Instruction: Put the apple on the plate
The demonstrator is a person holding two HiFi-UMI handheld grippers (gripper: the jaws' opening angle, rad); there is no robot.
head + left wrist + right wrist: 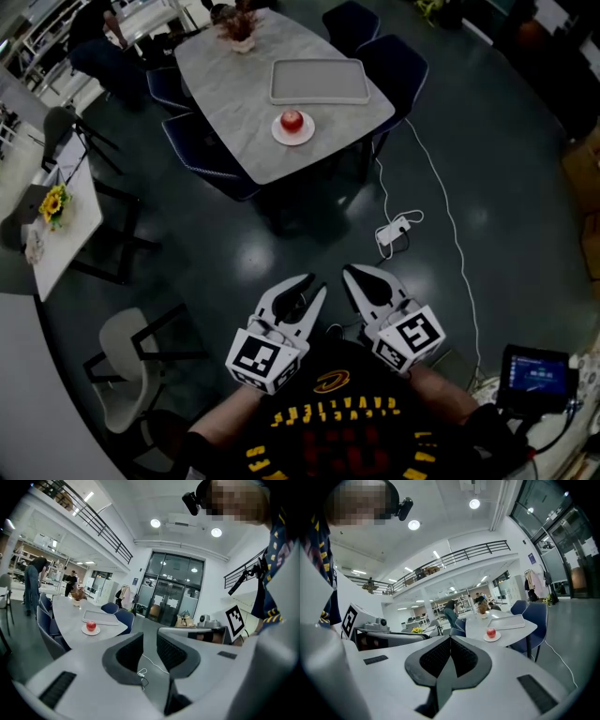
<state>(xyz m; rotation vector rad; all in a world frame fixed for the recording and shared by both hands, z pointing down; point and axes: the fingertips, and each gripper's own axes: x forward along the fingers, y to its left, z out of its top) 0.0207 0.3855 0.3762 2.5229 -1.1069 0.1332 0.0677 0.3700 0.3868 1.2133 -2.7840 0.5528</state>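
- The apple point(292, 119), red, is seen resting on the small white plate point(281, 137), upper centre of the head view.
- The plate stands on the near part of a grey marble-look table point(230, 84), close to its edge.
- A grey tray point(319, 82), with nothing on it, lies just behind the plate, apart from it.
- A pot of dried plants point(239, 28) is noted at the table's far end, top of frame.
- Dark blue chairs are set round the table: one at its lower left edge point(202, 155), another at its right point(394, 66).
- The left gripper point(315, 284) is held low in the frame, close to the person's torso; its jaws are parted, with only floor seen through the gap.
- The right gripper point(351, 274) is held beside it, lower centre; its jaws are pressed together with nothing between them.
- Both grippers are well apart from the table and the apple.
- Between grippers and table, dark glossy floor is seen, crossed by a white cable point(441, 202) that runs down from the table's right corner.
- A white power strip point(392, 231) lies on the floor, centre right.
- A second pale table point(75, 225) with yellow flowers point(53, 202) is noted at the left edge.
- A white chair point(127, 361) stands at lower left.
- A lit screen point(536, 375) is seen at lower right.
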